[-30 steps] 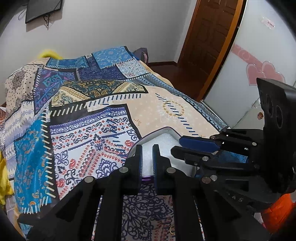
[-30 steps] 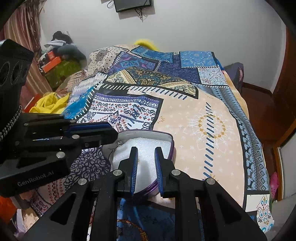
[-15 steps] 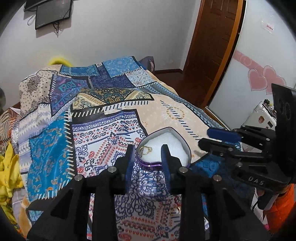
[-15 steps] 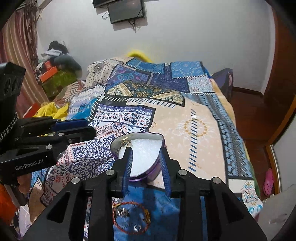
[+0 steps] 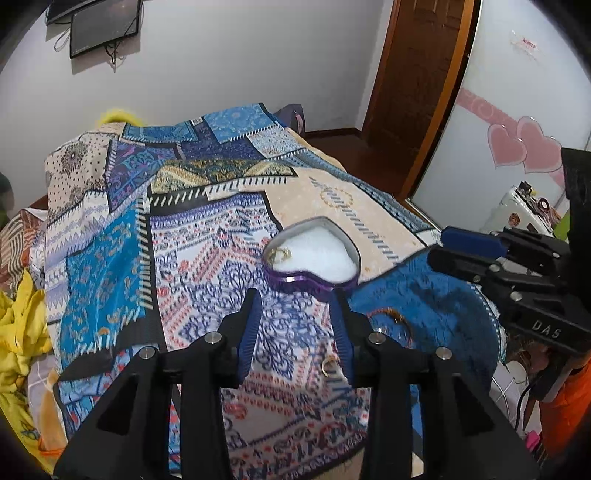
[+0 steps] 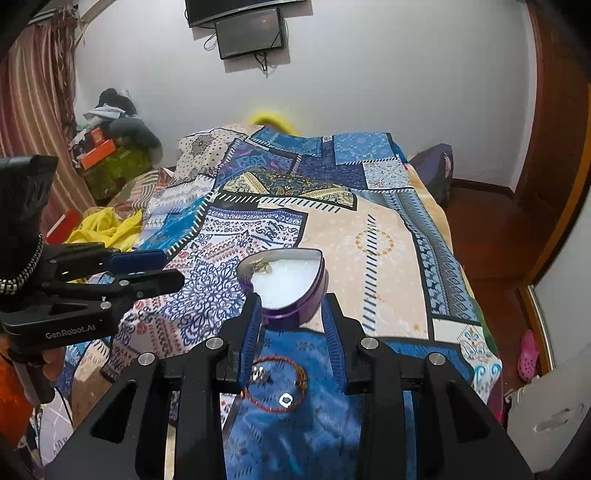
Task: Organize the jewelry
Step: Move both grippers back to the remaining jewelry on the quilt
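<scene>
A purple heart-shaped box with white foam lining lies open on the patterned bedspread; it also shows in the right wrist view. A small gold piece lies in its left lobe. My left gripper is open and empty, just short of the box. My right gripper is open and empty, above a blue cloth that carries a red bead bracelet and small silver pieces. A gold ring lies on the bedspread near the cloth.
The bed fills the middle. Yellow cloth lies at its left. A wooden door and a wall with pink hearts stand to the right. A screen hangs on the far wall.
Both grippers opened wide and drew back from the box. The gold piece now lies in the box, and the blue cloth with the bracelet has come into view.
</scene>
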A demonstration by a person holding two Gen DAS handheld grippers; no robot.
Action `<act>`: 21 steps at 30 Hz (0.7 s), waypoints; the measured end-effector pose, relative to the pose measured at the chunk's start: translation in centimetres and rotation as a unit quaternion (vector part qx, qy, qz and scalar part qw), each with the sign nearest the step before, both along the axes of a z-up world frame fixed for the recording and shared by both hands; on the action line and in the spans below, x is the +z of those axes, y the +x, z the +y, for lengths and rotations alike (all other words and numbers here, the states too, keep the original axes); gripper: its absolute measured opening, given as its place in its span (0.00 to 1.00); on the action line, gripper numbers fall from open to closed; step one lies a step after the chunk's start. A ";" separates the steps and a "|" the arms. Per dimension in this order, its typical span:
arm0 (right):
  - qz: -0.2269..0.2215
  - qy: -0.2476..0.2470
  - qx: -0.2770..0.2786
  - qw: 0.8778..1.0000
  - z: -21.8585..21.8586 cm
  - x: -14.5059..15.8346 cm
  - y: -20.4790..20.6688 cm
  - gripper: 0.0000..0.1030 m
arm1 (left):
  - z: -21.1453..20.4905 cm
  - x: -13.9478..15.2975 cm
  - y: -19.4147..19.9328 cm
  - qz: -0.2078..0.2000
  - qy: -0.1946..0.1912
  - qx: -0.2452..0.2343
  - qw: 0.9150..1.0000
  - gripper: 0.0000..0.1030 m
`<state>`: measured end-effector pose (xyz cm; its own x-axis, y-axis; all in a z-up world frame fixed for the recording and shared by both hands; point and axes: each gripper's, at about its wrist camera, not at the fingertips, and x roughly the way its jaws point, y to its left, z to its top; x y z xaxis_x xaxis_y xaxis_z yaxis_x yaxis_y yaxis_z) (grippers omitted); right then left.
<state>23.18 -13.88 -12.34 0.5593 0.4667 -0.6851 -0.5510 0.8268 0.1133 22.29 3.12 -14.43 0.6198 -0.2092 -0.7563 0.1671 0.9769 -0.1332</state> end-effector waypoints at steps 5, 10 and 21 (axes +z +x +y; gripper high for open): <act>-0.002 -0.004 -0.002 1.000 -0.5 -0.2 -1.2 0.30 | -0.4 -0.9 -1.1 0.015 -0.001 -0.002 1.000 0.36; 0.002 -0.012 0.000 1.000 -0.7 -0.9 -2.4 0.30 | -0.9 -2.3 -2.0 0.035 -0.003 -0.009 0.999 0.36; 0.047 -0.025 -0.011 0.999 -1.7 -4.5 -2.9 0.30 | -2.2 -6.3 -2.2 0.085 0.001 -0.024 0.996 0.36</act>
<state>20.32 -15.55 -16.89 0.5011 0.4184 -0.7575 -0.5213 0.8446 0.1216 20.13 0.90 -20.70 0.4717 -0.2339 -0.8501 0.1889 0.9686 -0.1617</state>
